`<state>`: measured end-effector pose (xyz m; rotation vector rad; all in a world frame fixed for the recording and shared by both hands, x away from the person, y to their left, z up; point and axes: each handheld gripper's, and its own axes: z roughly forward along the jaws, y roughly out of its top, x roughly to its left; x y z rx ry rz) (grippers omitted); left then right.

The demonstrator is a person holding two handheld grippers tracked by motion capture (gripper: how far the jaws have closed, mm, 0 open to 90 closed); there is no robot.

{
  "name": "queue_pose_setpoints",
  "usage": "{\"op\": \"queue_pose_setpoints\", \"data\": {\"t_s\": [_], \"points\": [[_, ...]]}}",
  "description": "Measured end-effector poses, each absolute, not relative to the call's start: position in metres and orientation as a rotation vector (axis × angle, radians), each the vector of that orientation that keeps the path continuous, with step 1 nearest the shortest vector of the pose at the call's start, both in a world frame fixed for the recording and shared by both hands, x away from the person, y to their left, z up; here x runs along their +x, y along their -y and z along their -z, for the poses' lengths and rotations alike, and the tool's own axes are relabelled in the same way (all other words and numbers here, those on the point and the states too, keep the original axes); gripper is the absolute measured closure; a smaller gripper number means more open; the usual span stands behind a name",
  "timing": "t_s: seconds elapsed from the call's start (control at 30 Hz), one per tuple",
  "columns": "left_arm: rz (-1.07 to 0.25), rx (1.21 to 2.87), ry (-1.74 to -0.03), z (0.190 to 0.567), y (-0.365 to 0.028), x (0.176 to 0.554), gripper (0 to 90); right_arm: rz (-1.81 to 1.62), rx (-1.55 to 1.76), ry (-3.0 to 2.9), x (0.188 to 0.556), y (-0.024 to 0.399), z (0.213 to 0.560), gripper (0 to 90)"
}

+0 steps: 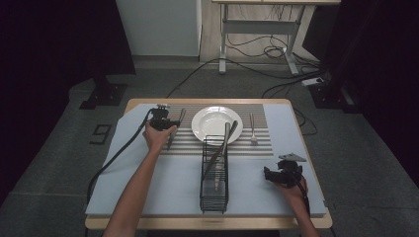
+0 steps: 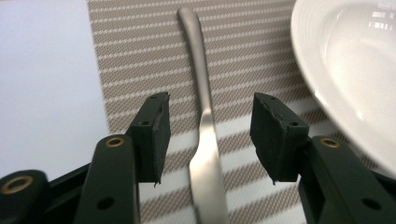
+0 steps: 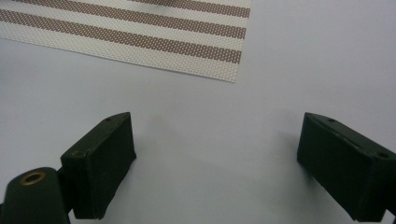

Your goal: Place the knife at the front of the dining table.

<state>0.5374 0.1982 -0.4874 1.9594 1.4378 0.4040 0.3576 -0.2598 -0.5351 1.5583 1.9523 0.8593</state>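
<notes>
My left gripper (image 2: pixel 208 135) has its jaws wide, straddling the slim steel knife (image 2: pixel 204 116) lying flat beside the white round plate (image 2: pixel 345 70), as place settings go. My right gripper (image 3: pixel 217 163) idles over the pale surface (image 3: pixel 280 70), jaws wide and empty.

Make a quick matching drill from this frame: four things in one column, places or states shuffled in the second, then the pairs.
Things:
1. knife
2. plate
3. fork
4. right tongs

Places or states:
A. white, in the middle of the striped placemat
B. open over bare grey mat, nothing between the jaws
C. flat on the placemat, between the open jaws of the left tongs, pads clear of it
D. on the placemat, right of the plate in the high view

Pairs: 1-C, 2-A, 3-D, 4-B
</notes>
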Motion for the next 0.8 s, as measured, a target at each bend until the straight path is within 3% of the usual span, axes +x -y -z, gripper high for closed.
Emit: {"op": "queue_pose_setpoints", "data": {"t_s": [0.27, 0.8], "points": [[-0.36, 1.992, -1.419, 0.496, -0.203, 0.514, 46.2, -0.857, 1.558, -1.952, 0.358, 0.26, 0.535, 10.8], [-0.411, 2.051, -1.439, 0.51, -0.193, 0.501, 45.7, -0.859, 1.561, -1.95, 0.357, 0.259, 0.535, 10.8]]}}
